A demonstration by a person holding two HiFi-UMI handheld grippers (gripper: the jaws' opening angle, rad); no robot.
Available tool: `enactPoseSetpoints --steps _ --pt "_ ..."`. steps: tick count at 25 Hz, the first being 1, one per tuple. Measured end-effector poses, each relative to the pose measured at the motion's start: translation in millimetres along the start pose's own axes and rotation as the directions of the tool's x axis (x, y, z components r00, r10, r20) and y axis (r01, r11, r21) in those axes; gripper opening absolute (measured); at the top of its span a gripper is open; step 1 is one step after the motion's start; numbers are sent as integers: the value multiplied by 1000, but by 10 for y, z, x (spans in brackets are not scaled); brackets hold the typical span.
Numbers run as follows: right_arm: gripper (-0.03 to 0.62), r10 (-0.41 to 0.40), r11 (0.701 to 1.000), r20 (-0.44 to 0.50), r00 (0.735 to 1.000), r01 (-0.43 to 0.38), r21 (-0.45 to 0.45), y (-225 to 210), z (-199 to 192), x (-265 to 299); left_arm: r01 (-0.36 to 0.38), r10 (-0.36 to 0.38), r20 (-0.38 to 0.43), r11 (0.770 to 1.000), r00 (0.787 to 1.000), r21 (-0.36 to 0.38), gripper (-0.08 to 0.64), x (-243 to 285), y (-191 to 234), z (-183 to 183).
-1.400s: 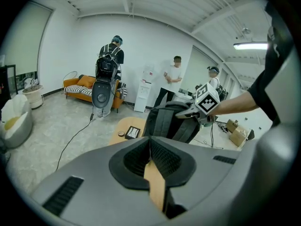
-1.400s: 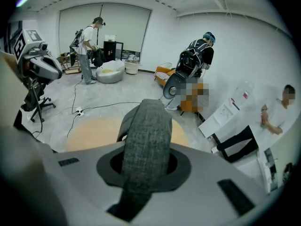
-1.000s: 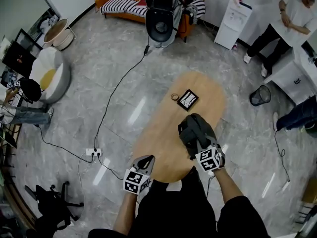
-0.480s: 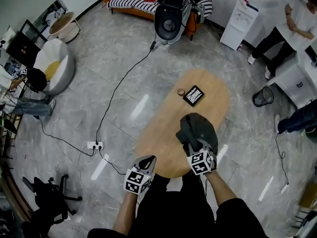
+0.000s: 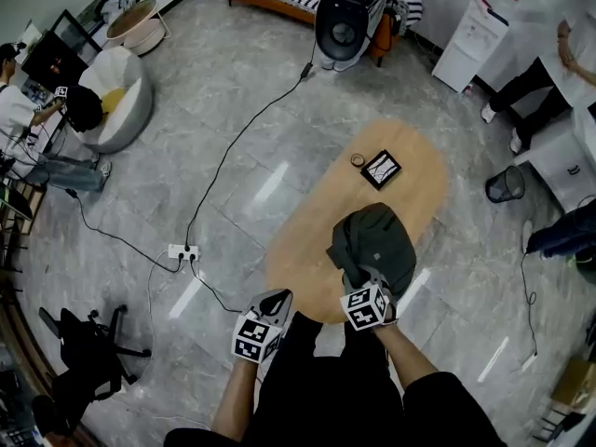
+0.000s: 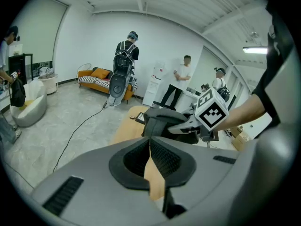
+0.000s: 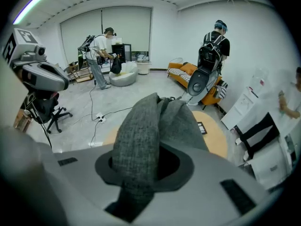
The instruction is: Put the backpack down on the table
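The dark grey backpack (image 5: 377, 240) sits on the oval wooden table (image 5: 307, 236), near its front end. My right gripper (image 5: 359, 277) is at the pack's near side. In the right gripper view a grey fabric strap (image 7: 143, 126) runs up through its jaws, which are opening around it. My left gripper (image 5: 277, 299) hangs at the table's near edge, left of the pack, jaws shut with nothing in them. From the left gripper view the backpack (image 6: 162, 121) and the right gripper's marker cube (image 6: 211, 111) show ahead.
A black framed slab (image 5: 380, 169) and a small ring (image 5: 358, 160) lie at the table's far end. On the floor are a power strip (image 5: 180, 251) with cables, an office chair (image 5: 84, 343) and a bin (image 5: 506, 186). People stand around the room.
The backpack has sunk and settled wider on the tabletop, with the right gripper coming down and nearer the table's front edge. The left gripper stays by that edge.
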State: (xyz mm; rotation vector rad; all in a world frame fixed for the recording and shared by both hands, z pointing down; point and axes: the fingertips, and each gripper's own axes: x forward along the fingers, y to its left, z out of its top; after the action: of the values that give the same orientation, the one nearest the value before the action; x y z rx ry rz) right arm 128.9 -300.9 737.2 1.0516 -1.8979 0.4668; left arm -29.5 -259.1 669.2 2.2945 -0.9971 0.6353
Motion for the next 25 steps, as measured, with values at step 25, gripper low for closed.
enactPoseSetpoints --steps 25 --pt "156 -175 963 -59 983 158 -220 683 -240 141 -35 35 -4 998 999 -56 18 -250 223 -322"
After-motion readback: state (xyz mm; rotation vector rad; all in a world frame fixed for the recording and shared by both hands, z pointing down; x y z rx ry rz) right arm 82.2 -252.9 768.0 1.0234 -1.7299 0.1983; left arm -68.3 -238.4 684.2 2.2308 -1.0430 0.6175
